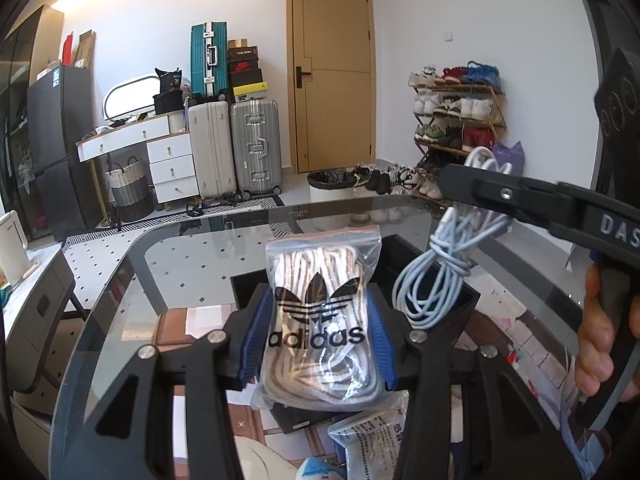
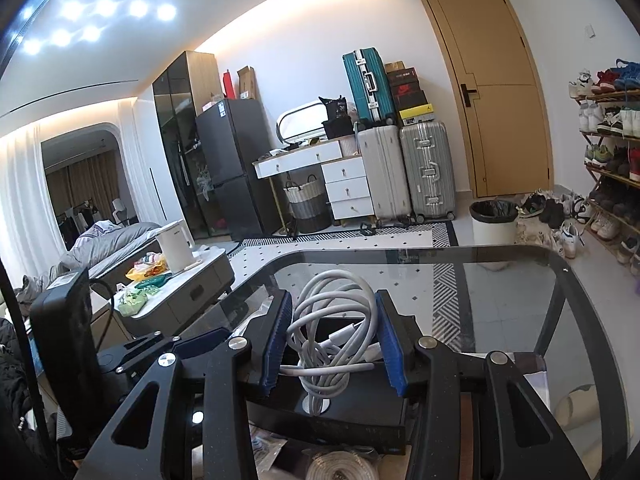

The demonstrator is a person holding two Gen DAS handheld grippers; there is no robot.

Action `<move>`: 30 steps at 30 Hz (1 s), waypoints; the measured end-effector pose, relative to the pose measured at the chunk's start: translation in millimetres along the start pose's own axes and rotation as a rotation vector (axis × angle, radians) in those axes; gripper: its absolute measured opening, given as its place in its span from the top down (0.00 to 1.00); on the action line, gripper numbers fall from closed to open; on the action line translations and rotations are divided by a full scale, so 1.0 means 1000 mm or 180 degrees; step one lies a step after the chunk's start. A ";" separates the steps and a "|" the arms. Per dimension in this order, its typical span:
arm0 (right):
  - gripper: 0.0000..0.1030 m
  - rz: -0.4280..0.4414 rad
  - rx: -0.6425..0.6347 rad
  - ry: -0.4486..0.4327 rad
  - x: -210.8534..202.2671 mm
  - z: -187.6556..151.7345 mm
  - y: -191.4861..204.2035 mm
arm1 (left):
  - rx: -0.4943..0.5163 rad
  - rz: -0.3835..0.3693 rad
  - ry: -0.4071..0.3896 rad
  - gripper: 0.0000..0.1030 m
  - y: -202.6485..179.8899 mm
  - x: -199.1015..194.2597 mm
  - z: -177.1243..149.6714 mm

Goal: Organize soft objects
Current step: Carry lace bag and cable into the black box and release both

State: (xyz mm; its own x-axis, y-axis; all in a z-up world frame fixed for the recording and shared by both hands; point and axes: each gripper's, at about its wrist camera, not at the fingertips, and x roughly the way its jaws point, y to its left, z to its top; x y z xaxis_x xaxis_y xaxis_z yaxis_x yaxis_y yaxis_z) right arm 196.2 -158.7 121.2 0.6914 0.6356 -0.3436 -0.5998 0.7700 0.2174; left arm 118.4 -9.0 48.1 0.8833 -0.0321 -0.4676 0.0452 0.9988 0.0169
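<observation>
Between the blue pads of our left gripper (image 1: 318,336), a clear zip bag of laces (image 1: 320,320) with a black trefoil logo is clamped at its middle, its sealed top pointing away from the tool and its lower end hanging toward the camera. Ahead of and below that gripper we see a black open box (image 1: 464,300) standing on the glass table (image 1: 168,256). To the right of the left gripper and a little farther out, our right gripper (image 2: 334,344) reaches in from the side, a hand (image 1: 600,344) wrapped round its handle. Its jaws are drawn narrow on a coil of white cable (image 2: 332,332); in the left wrist view the loops of that cable dangle beneath the fingers and over the box's right-hand part. From the right wrist view the bundle sits pinched between the two blue pads, with the black box directly below and just past the fingertips. Nearer than the left gripper, under its frame, we make out a printed white packet (image 1: 368,440) lying on the table. Beyond both tools, across the room, stand suitcases (image 1: 232,148), a wooden door (image 1: 332,76) and a shoe rack (image 1: 456,120).
</observation>
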 end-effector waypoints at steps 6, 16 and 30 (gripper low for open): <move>0.59 -0.0032 0.0009 0.0164 0.024 -0.008 -0.006 | 0.0086 0.0010 0.0119 0.56 -0.004 0.010 -0.003; 0.60 0.0019 0.0112 0.0663 0.054 -0.029 -0.011 | 0.0223 0.0053 0.0231 0.56 -0.005 0.006 -0.008; 0.12 -0.0011 -0.0004 0.0501 0.029 -0.034 0.001 | -0.0043 0.0077 0.0338 0.28 0.009 -0.008 -0.016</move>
State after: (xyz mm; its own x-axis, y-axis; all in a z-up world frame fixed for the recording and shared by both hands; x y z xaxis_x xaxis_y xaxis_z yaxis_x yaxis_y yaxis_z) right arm 201.8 -141.9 80.6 0.6219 0.6163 -0.4832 -0.5982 0.7720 0.2148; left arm 104.5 0.4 37.9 0.8297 -0.0046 -0.5582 0.0175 0.9997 0.0178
